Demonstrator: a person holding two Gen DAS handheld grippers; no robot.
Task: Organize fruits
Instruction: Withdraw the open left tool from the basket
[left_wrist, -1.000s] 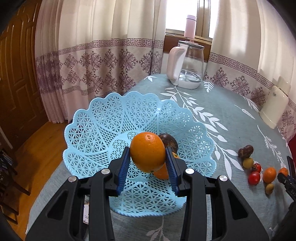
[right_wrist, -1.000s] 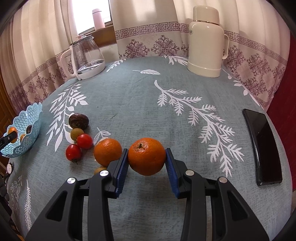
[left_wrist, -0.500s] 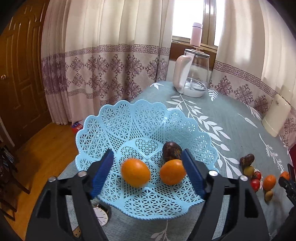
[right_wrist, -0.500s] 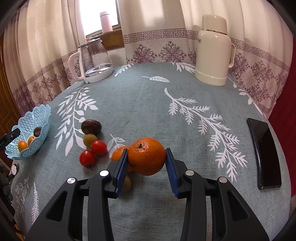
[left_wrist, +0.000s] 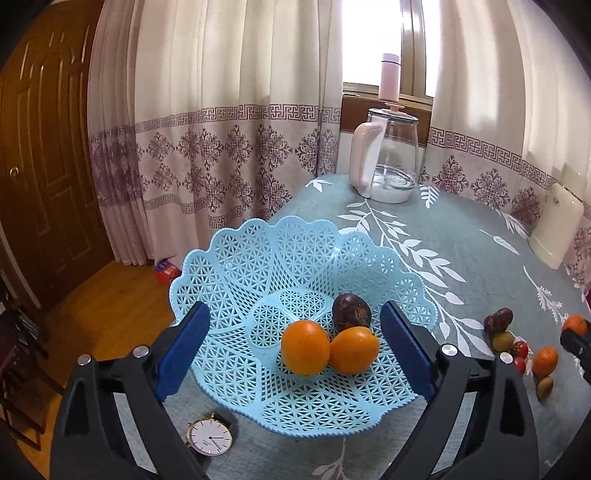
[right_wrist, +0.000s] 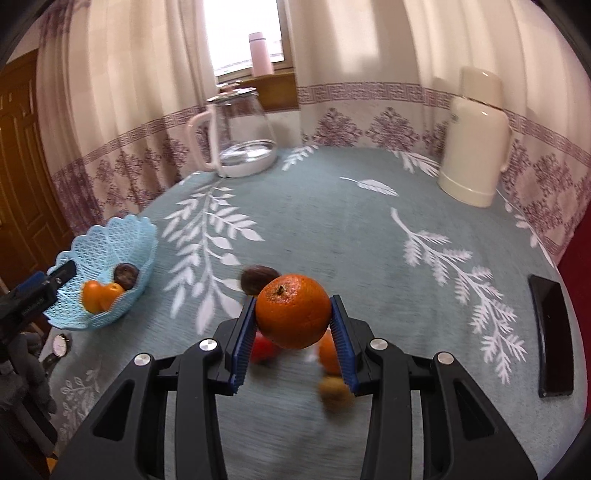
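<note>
A light blue lattice basket (left_wrist: 258, 266) (right_wrist: 140, 236) stands near the table's left edge. Two oranges (left_wrist: 305, 347) (left_wrist: 354, 350) and a dark brown fruit (left_wrist: 351, 312) lie in its middle. My left gripper (left_wrist: 293, 350) is open wide, raised over the basket's near side, with nothing between its blue pads. My right gripper (right_wrist: 292, 332) is shut on an orange (right_wrist: 293, 311), held above the table. Loose fruit stays on the cloth: a dark fruit (left_wrist: 498, 320) (right_wrist: 258, 278), a small green one (left_wrist: 503, 340), red tomatoes (left_wrist: 520, 350) and another orange (left_wrist: 545, 361).
A glass kettle with a pink handle (left_wrist: 386, 162) (right_wrist: 240, 140) and a cream thermos (right_wrist: 476, 136) stand at the back of the table. A black phone (right_wrist: 552, 336) lies at the right. A wristwatch (left_wrist: 209, 437) rests by the basket. The table edge drops to a wooden floor (left_wrist: 92, 306).
My left gripper let its orange go into the basket, opened wide and drew back. My right gripper lifted its orange off the table and swung left toward the basket.
</note>
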